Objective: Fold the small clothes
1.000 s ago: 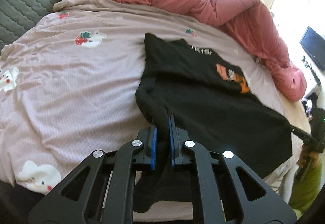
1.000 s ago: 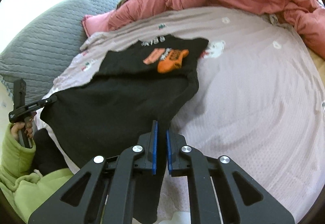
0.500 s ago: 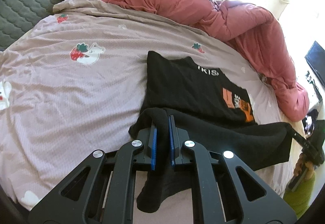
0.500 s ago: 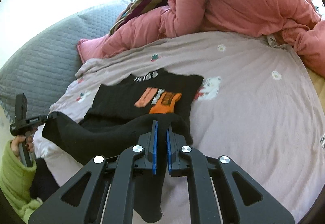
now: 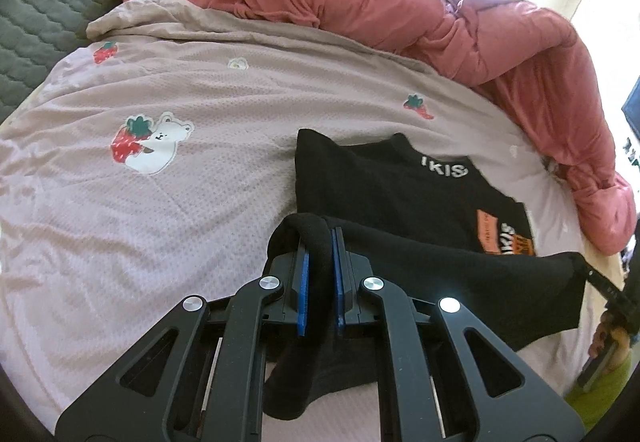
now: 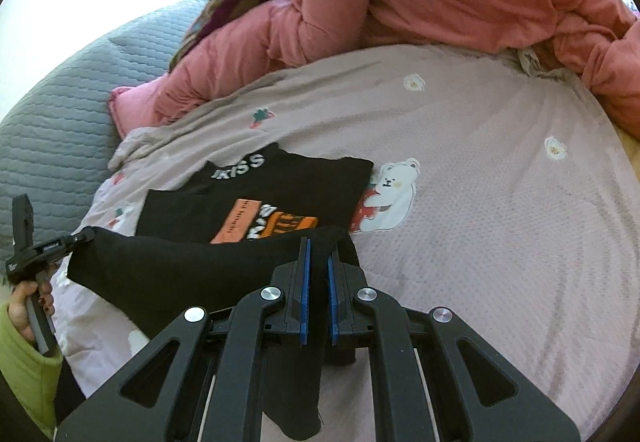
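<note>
**Hem carried over the shirt – finish the fold**

Left gripper (image 5: 318, 274) is clamped tight on one bottom corner of the black shirt (image 5: 384, 181); right gripper (image 6: 316, 282) is clamped on the other corner – the hem (image 6: 180, 266) hangs taut between them, raised above the printed chest. The collar end lies flat on the sheet (image 5: 192, 209). Keep both corners level and evenly tensioned, carry them toward the collar, and lay the hem square on the shoulders before you let go – a sagging middle will likely wrinkle. A loose flap (image 5: 288, 394) dangles under the left jaws; watch that it doesn't tuck under. The pink duvet (image 5: 460, 25) is bunched beyond the shirt, apart from it. Grey quilt (image 6: 60, 113) off to the side, out of the way.
</note>
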{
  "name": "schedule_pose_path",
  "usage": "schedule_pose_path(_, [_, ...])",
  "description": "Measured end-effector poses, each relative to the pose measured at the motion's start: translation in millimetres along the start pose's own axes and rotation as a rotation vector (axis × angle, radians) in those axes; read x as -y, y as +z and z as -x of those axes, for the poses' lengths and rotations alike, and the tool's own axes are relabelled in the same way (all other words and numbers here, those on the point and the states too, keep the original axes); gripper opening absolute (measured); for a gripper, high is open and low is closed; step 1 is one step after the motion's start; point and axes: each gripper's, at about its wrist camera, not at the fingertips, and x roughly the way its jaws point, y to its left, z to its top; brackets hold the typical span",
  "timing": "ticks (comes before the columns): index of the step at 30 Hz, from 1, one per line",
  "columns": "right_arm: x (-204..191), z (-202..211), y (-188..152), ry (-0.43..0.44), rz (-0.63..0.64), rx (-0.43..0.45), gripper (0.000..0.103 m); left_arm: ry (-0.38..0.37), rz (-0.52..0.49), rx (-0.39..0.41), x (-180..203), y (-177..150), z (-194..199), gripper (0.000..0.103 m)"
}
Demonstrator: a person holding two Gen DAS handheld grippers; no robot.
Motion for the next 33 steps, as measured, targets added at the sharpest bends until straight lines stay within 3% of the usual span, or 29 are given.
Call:
schedule_pose_path(9, [-4.1, -27.6, -3.5, -0.082, 0.028, -0.054, 0.009, 0.035, -0.059, -0.011, 5.0, -1.2, -25.8, 0.004])
schedule_pose_path(11, [-5.6, -26.5, -4.6, -0.093, 0.032, -0.054, 0.016, 0.03, -0.061, -0.007, 4.3, -1.6, -25.9, 0.006])
schedule_pose_path(13, [-5.9, -22.4, -5.7, -0.103, 0.029, -0.047, 0.039, 0.017, -0.055, -0.003, 2.8, -2.7, -23.9, 0.013])
schedule_pose_path(18, [-6.1, -7.3, -12.3, -0.104, 0.018, -0.038, 0.047, 0.003, -0.052, 0.014, 4.1, -6.1, -13.8, 0.028])
schedule_pose_path(22, [-9.3, 5.4, -21.0, -0.095, 0.031, -0.045, 0.052, -0.012, -0.049, 0.035, 4.4, -9.2, 0.5, 0.044])
schedule_pose_path(28, [-12.5, 24.7, -34.8, -0.074, 0.043, -0.047, 0.053, -0.028, 0.006, 0.085, -13.0, -17.1, 30.4, 0.047])
schedule_pose_path(33, [-11.9, 29.6, -47.6, -0.061, 0.043, -0.067, 0.053, -0.056, 0.053, 0.066, -30.4, -35.2, 41.3, 0.047])
